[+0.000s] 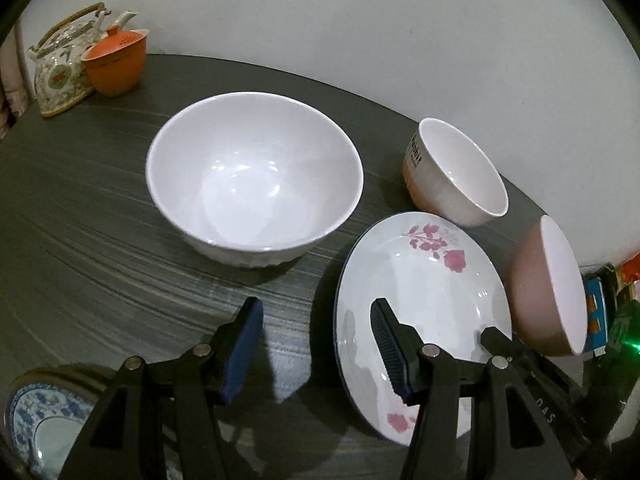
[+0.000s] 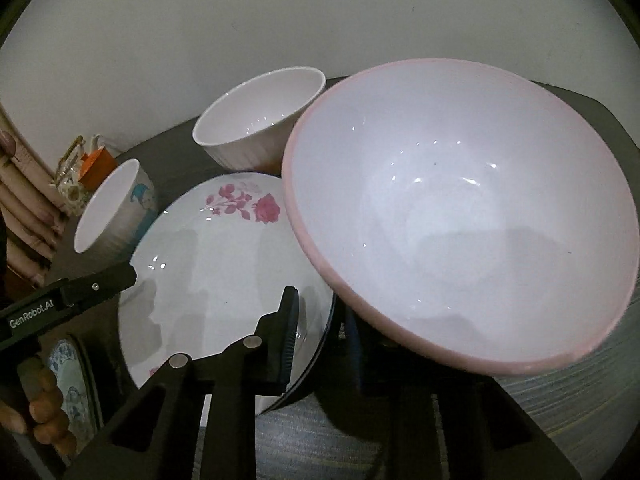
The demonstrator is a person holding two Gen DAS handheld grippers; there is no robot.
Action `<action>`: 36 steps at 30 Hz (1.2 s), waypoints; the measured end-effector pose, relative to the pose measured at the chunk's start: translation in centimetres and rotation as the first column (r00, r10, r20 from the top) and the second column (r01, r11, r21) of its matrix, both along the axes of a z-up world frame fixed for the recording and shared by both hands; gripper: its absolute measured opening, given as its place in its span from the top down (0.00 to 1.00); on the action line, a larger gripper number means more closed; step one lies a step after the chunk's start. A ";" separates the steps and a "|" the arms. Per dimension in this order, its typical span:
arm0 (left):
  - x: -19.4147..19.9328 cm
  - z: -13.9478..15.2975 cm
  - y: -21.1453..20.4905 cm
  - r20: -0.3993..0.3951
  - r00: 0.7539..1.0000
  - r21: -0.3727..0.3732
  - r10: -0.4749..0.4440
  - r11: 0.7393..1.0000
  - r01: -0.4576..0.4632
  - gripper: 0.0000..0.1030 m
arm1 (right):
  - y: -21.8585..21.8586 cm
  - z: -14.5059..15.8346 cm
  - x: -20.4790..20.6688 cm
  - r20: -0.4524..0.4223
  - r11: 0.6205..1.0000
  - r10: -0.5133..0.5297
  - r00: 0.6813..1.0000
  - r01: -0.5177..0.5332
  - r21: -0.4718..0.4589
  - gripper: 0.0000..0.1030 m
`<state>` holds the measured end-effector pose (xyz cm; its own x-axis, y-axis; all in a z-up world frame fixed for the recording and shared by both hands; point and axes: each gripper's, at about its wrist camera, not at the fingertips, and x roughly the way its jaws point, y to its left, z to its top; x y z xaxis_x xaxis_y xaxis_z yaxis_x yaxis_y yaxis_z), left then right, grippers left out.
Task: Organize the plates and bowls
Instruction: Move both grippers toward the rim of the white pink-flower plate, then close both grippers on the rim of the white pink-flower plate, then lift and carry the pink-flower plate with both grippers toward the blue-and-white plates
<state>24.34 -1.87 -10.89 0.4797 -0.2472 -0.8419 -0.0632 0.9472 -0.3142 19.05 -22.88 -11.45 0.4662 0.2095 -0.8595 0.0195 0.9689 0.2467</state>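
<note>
Two grippers work over a dark streaked table (image 1: 100, 240). Seen from the left wrist, the left gripper (image 1: 316, 320) hangs with its jaws spread wide and nothing between them; its blue-padded fingers (image 1: 244, 352) hover above the tabletop, one of them over the near edge of the rose-patterned plate (image 1: 420, 300). Straight ahead of this gripper sits the large white bowl (image 1: 256, 180), upright and apart from the fingers. Ahead and to its right stands a smaller ribbed white bowl (image 1: 456, 172) with printed lettering, just beyond the plate's far rim. Close on its right the pink bowl (image 1: 548, 284) tilts steeply on its side. Behind and to its left lies a blue-and-white plate (image 1: 36, 420), partly hidden. Far ahead on the left stand a patterned teapot (image 1: 60, 64) and an orange cup (image 1: 116, 64).

From the right wrist, the right gripper (image 2: 320, 344) is clamped on the rim of the pink bowl (image 2: 460, 216), which is lifted and tipped toward the camera. The rose plate (image 2: 224, 264) lies beneath and to the left of it, with the ribbed bowl (image 2: 260, 116) beyond. The left gripper's black finger (image 2: 100, 284) reaches over that plate's left edge.
</note>
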 end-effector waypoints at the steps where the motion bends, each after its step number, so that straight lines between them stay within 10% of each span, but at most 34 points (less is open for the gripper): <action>1: 0.2 -0.2 -0.2 -0.007 1.000 0.007 -0.004 1.000 0.004 0.44 | 0.0 -0.1 0.1 0.001 1.000 0.003 1.000 -0.003 0.007 0.83; 13: 2.0 -1.6 -1.8 -0.067 0.996 -0.031 -0.057 0.998 0.055 0.82 | -0.6 -0.3 0.3 -0.022 0.999 -0.003 1.000 0.004 0.044 0.86; 36: -6.3 -2.3 -4.9 -0.206 0.970 -0.019 -0.129 0.992 0.128 0.82 | -0.9 0.3 -8.2 -0.182 0.998 -0.007 0.983 0.020 0.066 0.85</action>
<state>18.02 -6.75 -13.18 0.2601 -0.3005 -0.9176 -0.0049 0.9499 -0.3125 10.87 -23.76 -11.13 0.3068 0.2644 -0.9143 0.0828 0.9496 0.3024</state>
